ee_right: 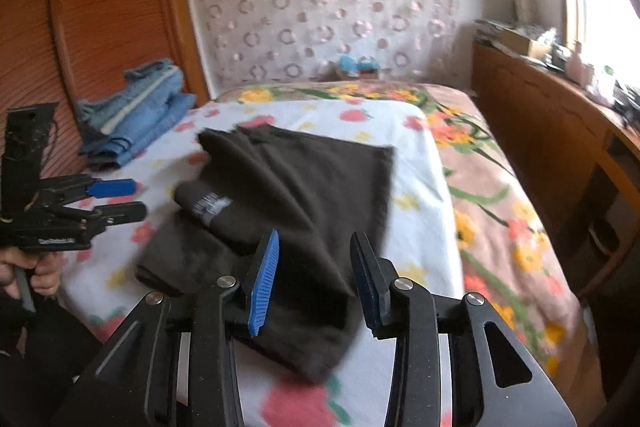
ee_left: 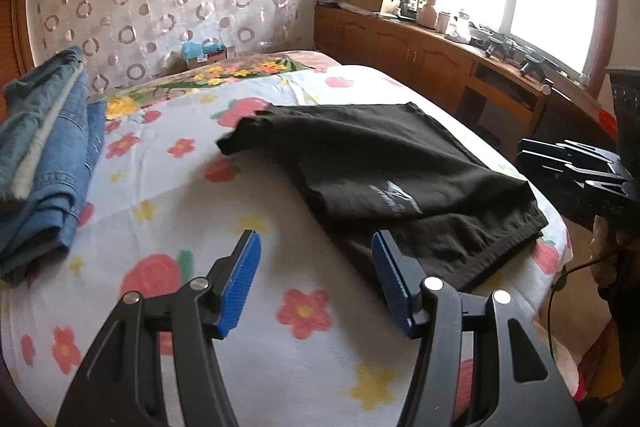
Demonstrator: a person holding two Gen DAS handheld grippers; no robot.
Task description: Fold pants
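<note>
Black pants (ee_left: 384,171) with a white logo lie folded over on the flower-print bed sheet (ee_left: 168,187). They also show in the right wrist view (ee_right: 296,211). My left gripper (ee_left: 316,247) is open and empty, above the sheet just left of the pants' near end. It also shows in the right wrist view (ee_right: 116,199), at the left. My right gripper (ee_right: 314,251) is open and empty, hovering over the near part of the pants. It shows at the right edge of the left wrist view (ee_left: 568,163).
A stack of folded blue jeans (ee_left: 44,163) lies at the bed's far left, near a wooden headboard (ee_right: 100,27). A wooden cabinet (ee_left: 432,63) with clutter runs under the window on the right. A floral blanket (ee_right: 492,187) covers the bed's right side.
</note>
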